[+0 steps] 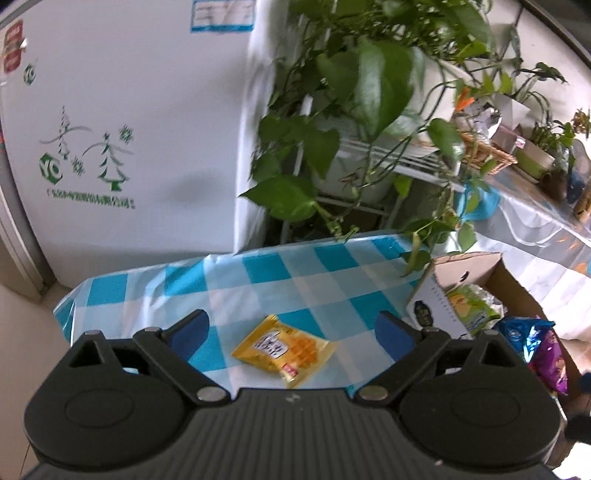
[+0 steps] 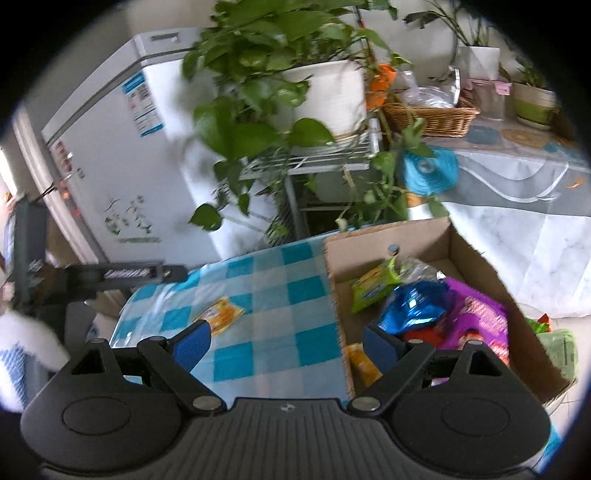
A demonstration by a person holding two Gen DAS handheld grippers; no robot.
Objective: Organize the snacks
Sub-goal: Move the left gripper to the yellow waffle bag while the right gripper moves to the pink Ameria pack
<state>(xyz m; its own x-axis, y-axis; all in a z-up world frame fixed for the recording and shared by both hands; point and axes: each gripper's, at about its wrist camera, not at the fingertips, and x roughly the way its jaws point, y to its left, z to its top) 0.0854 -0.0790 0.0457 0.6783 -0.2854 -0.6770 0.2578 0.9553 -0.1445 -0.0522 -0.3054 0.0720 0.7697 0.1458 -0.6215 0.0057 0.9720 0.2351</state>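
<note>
On the checked tablecloth (image 1: 332, 273) one yellow snack packet (image 1: 282, 349) lies loose, framed by the left gripper (image 1: 293, 332) with jaws apart, empty; right gripper (image 2: 286, 345) likewise spread; other snacks already fill the cardboard box (image 2: 388, 236).

The white freezer (image 1: 122, 122) carries a green hexagon logo reading "YC" (image 1: 50, 170), set beside green printed fir trees and snowflakes; a smaller copy of that logo (image 1: 29, 75) sits higher on the same face. Under the trees runs a line of green characters (image 1: 90, 203), too blurred to read. The blue-framed label (image 1: 223, 15) at its top and the red stickers (image 1: 13, 46) cannot be read. The yellow snack packet (image 1: 283, 349) bears dark characters, likewise illegible.
</note>
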